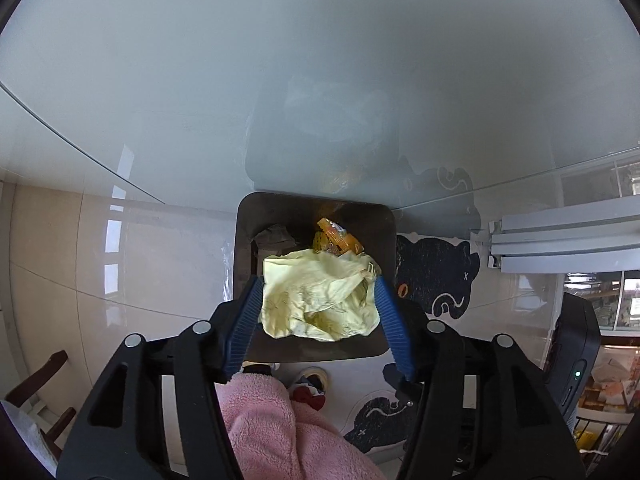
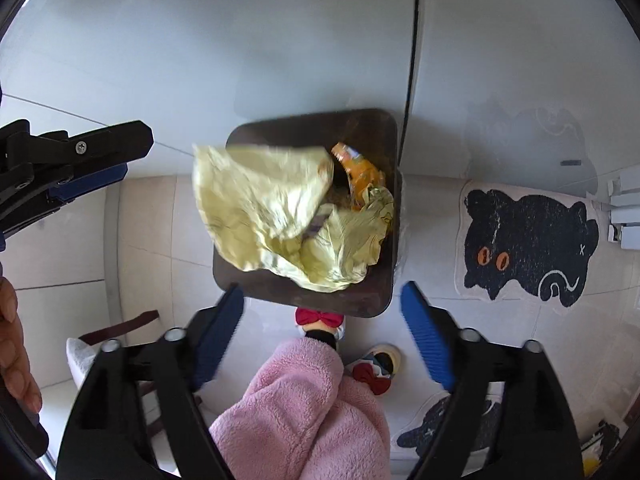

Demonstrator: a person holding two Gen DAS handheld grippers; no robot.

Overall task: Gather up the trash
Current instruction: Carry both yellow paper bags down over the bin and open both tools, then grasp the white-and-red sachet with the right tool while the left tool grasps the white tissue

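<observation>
Spread wide and empty, both the left gripper (image 1: 318, 316) and right gripper (image 2: 322, 332) are held over the bin (image 2: 384, 240) so that the yellow wrappers (image 2: 280, 216) are dropped inside.

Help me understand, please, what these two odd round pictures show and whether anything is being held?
A person carries one hand-held gripper in each hand; a fisheye camera on each looks along its blue-padded fingers. One picture is from the left hand-held gripper, the other from the right hand-held gripper. Both point down at a dark bin on the floor beside a glass table. Pale yellow crumpled wrappers and an orange packet lie in or over the bin. Both grippers are open; neither grips anything.
</observation>
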